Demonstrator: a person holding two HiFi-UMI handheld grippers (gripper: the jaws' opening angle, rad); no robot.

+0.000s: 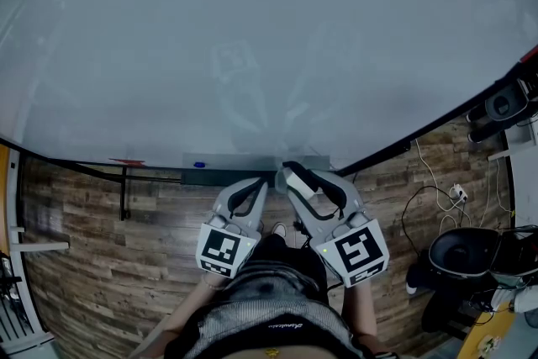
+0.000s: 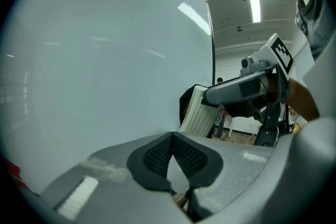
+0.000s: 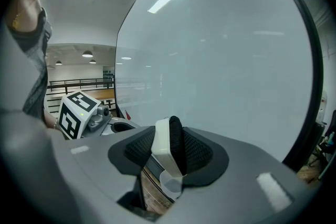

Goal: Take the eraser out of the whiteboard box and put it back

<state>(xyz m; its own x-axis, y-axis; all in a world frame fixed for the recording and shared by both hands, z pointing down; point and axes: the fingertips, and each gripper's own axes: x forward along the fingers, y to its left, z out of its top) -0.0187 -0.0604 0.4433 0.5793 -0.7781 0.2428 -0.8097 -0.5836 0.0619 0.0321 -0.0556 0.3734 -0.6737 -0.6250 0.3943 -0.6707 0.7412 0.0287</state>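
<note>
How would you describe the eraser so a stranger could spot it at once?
Start at the big whiteboard and drop to the grey box along its lower edge. There, the right tool grips the eraser: a slim white block with black felt; the left tool holds nothing.

The whiteboard (image 1: 269, 38) was a pale bluish grey-white with a dark frame. The box (image 1: 244, 163) along its lower edge was grey, with a small blue spot (image 1: 199, 165) at its left end and a red mark (image 1: 126, 161) further left along that edge. Below the whiteboard the floor (image 1: 84, 248) showed brown wood planks; the eraser (image 3: 161, 144) was white with a black felt side, and the left gripper (image 2: 172, 138) and right gripper (image 3: 170, 136) were grey with black mesh-patterned pads (image 2: 157, 155) and white cubes (image 1: 222, 250) bearing black square markers.
</note>
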